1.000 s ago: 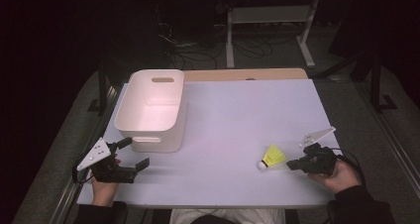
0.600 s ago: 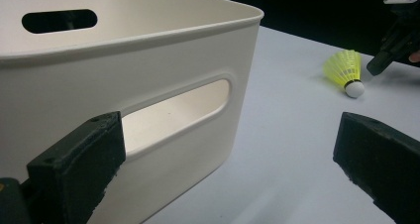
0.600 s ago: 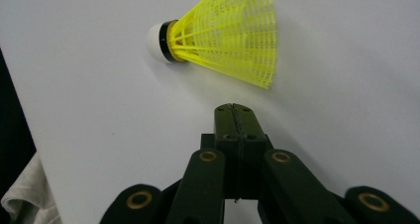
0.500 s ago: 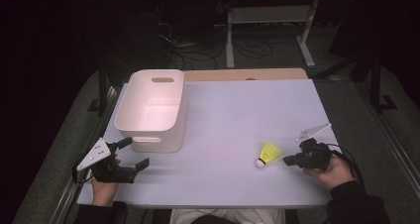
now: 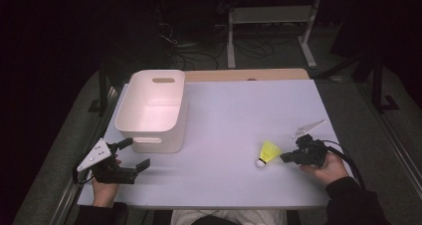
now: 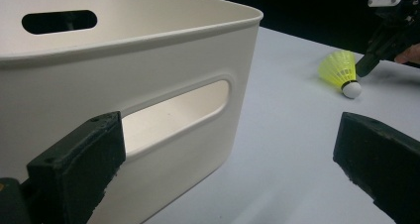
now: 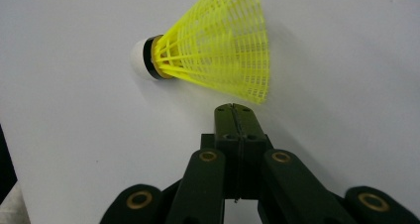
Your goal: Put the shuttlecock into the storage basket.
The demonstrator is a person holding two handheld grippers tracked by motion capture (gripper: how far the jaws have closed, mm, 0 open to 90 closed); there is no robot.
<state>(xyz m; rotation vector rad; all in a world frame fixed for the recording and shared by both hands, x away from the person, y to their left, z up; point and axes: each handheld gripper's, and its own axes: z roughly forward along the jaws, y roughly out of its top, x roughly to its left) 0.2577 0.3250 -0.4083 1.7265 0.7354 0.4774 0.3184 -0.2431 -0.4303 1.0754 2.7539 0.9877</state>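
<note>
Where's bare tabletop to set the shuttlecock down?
Widest free patch: between the white bin and the table's right edge, beyond the shuttlecock. Tight: the front left corner, between the bin and the left gripper.

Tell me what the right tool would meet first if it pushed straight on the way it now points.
Most likely the yellow shuttlecock. The right tool, jaws shut, points at the open rim of its skirt, just short of it. Whether a small gap remains is hard to judge.

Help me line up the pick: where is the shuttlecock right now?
In the high view the shuttlecock lies on its side at the table's near right, just off the shut tips of the right gripper, well right of the white bin.
</note>
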